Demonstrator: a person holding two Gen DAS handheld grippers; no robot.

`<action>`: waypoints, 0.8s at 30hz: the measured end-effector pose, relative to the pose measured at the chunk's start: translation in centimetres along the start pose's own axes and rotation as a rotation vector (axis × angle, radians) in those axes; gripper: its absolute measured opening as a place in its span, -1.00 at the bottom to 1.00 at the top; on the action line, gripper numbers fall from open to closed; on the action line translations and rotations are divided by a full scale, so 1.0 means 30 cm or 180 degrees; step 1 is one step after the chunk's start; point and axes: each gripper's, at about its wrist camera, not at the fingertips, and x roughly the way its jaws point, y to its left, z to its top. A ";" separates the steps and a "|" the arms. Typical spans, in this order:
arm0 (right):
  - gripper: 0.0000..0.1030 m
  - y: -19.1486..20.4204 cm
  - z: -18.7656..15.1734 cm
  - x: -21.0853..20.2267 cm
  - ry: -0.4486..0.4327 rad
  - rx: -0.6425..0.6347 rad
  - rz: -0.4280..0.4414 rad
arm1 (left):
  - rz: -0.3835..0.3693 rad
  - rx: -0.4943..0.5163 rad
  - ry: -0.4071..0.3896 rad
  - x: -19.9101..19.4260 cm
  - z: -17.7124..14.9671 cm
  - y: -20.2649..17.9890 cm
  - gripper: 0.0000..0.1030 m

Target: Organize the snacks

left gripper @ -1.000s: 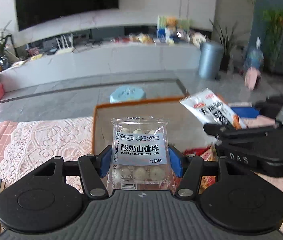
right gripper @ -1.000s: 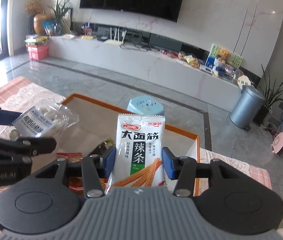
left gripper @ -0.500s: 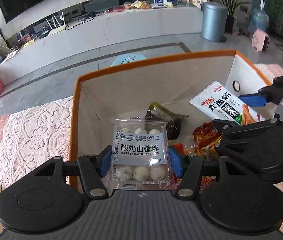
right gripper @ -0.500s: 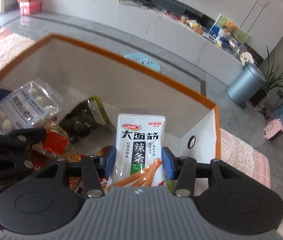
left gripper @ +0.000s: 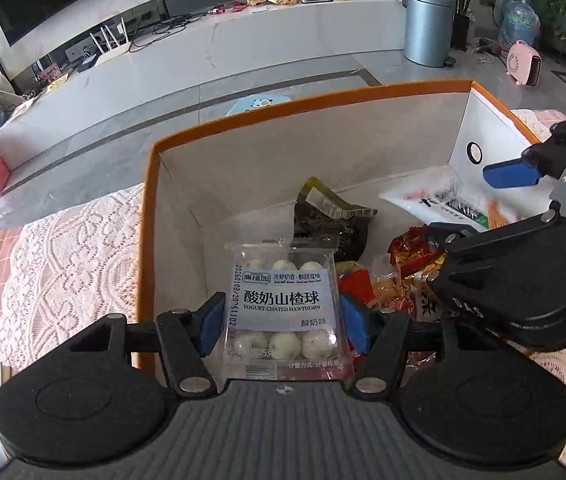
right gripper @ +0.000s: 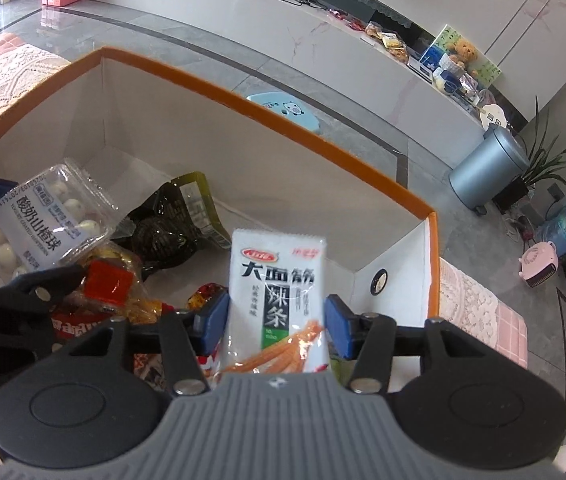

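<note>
over the orange-rimmed box [left gripper: 151,216], both grippers have come down; left gripper [left gripper: 281,322] jaws are opening around the hawthorn pack [left gripper: 283,304], right gripper [right gripper: 277,326] jaws opening around the spicy-strip packet [right gripper: 279,292]; release appears underway.

The box [left gripper: 151,216] has an orange rim and white inner walls, with a round hole in one end wall. Inside lie a dark vacuum pack [left gripper: 329,220] near the middle and a heap of red and yellow wrappers [left gripper: 407,256] beside it. A clear tray of white yogurt-coated hawthorn balls [left gripper: 283,308], label facing up, stands upright over the box. A white spicy-strip packet [right gripper: 279,300], printed with orange sticks, stands upright over the other end.
</note>
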 end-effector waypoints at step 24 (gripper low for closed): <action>0.80 -0.058 -0.050 -0.510 -0.0663 -0.0037 -0.0186 | 0.0561 -0.0368 -0.0980 -0.463 -0.068 0.050 0.69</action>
